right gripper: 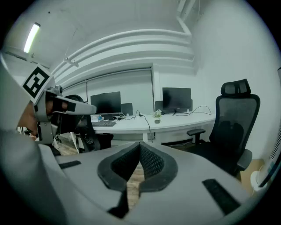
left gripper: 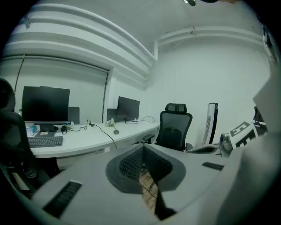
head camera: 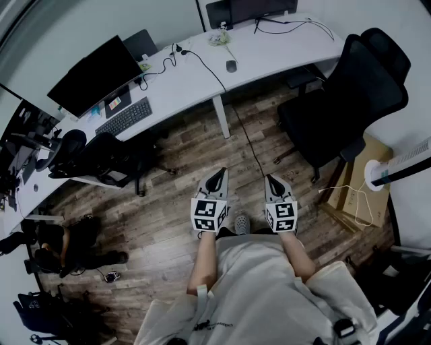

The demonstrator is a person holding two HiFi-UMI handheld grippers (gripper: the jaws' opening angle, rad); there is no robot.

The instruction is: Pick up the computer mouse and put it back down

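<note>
The computer mouse (head camera: 231, 65) is a small dark one lying on the white desk (head camera: 195, 74) far ahead, with a cable running past it. It also shows small in the left gripper view (left gripper: 116, 131) and in the right gripper view (right gripper: 157, 121). My left gripper (head camera: 217, 177) (left gripper: 142, 147) and right gripper (head camera: 271, 180) (right gripper: 139, 145) hang side by side over the wooden floor, well short of the desk. Both are shut, pads together, with nothing between them.
A monitor (head camera: 94, 74) and keyboard (head camera: 123, 116) sit on the desk's left part, and a second monitor (head camera: 249, 10) stands at the back. A black office chair (head camera: 350, 94) stands to the right, another chair (head camera: 101, 158) to the left. A cable (head camera: 246, 135) trails across the floor.
</note>
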